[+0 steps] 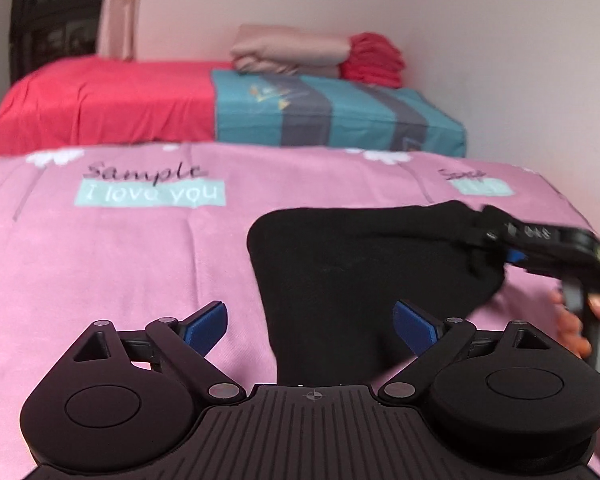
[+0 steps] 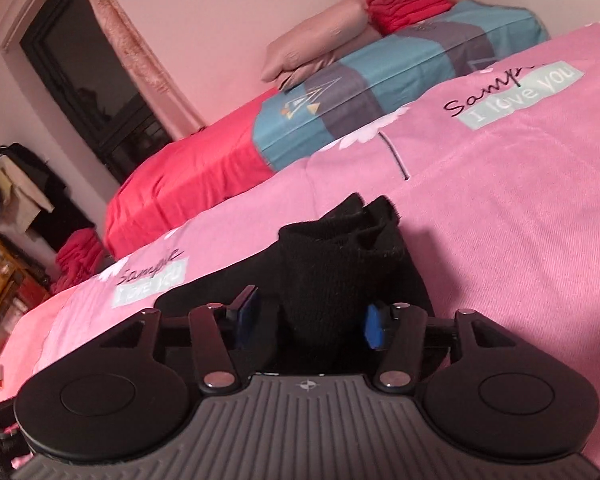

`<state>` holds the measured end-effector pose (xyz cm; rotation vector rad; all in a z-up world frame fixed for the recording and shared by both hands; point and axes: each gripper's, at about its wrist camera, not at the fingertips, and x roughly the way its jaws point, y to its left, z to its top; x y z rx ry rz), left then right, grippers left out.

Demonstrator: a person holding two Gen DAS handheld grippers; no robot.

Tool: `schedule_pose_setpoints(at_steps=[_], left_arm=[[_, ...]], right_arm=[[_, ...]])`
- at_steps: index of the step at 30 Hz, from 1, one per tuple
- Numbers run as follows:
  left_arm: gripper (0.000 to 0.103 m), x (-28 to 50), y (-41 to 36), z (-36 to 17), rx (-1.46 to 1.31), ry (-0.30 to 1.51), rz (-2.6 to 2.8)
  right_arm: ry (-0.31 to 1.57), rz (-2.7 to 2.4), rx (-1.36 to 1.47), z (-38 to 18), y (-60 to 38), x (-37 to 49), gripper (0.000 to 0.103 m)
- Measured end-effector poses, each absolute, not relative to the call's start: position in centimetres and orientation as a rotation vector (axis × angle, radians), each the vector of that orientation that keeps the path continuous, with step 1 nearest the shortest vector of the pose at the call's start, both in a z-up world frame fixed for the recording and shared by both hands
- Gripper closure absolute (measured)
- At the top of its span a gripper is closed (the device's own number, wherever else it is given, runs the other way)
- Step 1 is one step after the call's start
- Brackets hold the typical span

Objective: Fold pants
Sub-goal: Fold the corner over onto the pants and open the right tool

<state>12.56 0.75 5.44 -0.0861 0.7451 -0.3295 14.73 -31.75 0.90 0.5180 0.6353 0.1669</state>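
The black pants (image 1: 340, 264) lie on a pink bedsheet (image 1: 120, 264) printed with "Sample I love you". My left gripper (image 1: 310, 328) hovers open just above their near part, its blue pads (image 1: 206, 328) wide apart and touching nothing. At the right edge my right gripper (image 1: 496, 240) sits at a bunched-up end of the pants. In the right wrist view that bunched end of the pants (image 2: 340, 256) stands up between the jaws of my right gripper (image 2: 312, 320). The left pad (image 2: 248, 316) stands clear of the cloth and the right pad (image 2: 374, 326) lies beside it.
Behind the sheet lie a red quilt (image 1: 100, 104) and a teal-and-grey one (image 1: 332, 112), with folded beige cloth (image 1: 288, 50) and red cloth (image 1: 374, 60) stacked on top by the wall. A dark window (image 2: 88, 92) and hanging clothes (image 2: 16, 184) are at left. A hand (image 1: 572, 328) holds the right gripper.
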Motion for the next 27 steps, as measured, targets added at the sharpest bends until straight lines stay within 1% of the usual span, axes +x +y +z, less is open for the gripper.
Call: schedule_pose_setpoints(at_steps=[1,4,5,6,7,8,9,11,14,15,16,17,19,21,23,24,25,27], left_arm=[[0.000,13.5,0.5,4.5,-0.091,0.772,-0.303],[0.000,16.2,-0.2,1.6,-0.091,0.872,-0.255],[0.000,16.2,0.1,0.9,-0.108,0.890,-0.259],[0.000,16.3,0.4,0.4,-0.132,0.898,-0.272],[0.000,16.1,0.9,0.1,-0.157,0.902,-0.281],[0.000,16.2,1.2,-0.1,-0.179,0.903,-0.284],[0.000,16.3,1.4,-0.2,-0.194,0.904,-0.287],[0.000,16.6,1.6,-0.3,-0.211,0.906,-0.297],[0.000,16.7,1.5,-0.5,-0.208,0.907,-0.295],[0.000,16.6,1.5,-0.5,-0.206,0.909,-0.293],[0.000,16.6,1.6,-0.6,-0.210,0.914,-0.294],[0.000,16.6,1.8,-0.6,-0.219,0.922,-0.301],[0.000,16.4,1.9,-0.7,-0.223,0.925,-0.301],[0.000,16.4,1.8,-0.5,-0.210,0.923,-0.297],[0.000,16.4,1.5,-0.2,-0.194,0.918,-0.295],[0.000,16.4,1.3,0.0,-0.183,0.913,-0.290],[0.000,16.4,1.1,0.1,-0.170,0.910,-0.285],[0.000,16.5,0.8,0.2,-0.152,0.907,-0.280]], right_arm=[[0.629,0.128,0.498,0.9,-32.0,14.6,0.065],[0.610,0.083,0.559,0.6,-33.6,14.1,0.065],[0.596,0.059,0.559,0.9,-34.0,13.8,0.063],[0.577,0.015,0.540,1.2,-34.4,13.4,0.052],[0.549,-0.044,0.518,1.7,-34.8,12.8,0.036],[0.513,-0.114,0.496,2.0,-35.1,12.2,0.032],[0.484,-0.178,0.462,2.4,-35.2,11.8,0.031],[0.463,-0.150,0.404,2.9,-34.9,11.5,0.031],[0.505,0.024,0.323,2.6,-32.6,11.6,0.028],[0.531,0.066,0.276,2.2,-31.8,11.9,0.029],[0.581,0.049,0.229,1.4,-31.2,12.4,0.033],[0.628,-0.012,0.207,0.7,-31.1,13.2,0.034],[0.647,-0.064,0.347,-0.1,-32.9,13.7,0.030],[0.620,-0.092,0.423,0.6,-33.5,13.6,0.030],[0.546,-0.115,0.324,2.0,-32.0,13.4,0.029],[0.519,-0.102,0.260,2.6,-31.0,13.6,0.024],[0.502,-0.071,0.213,3.0,-30.1,13.9,0.022],[0.488,0.006,0.149,3.3,-28.5,15.0,0.022]])
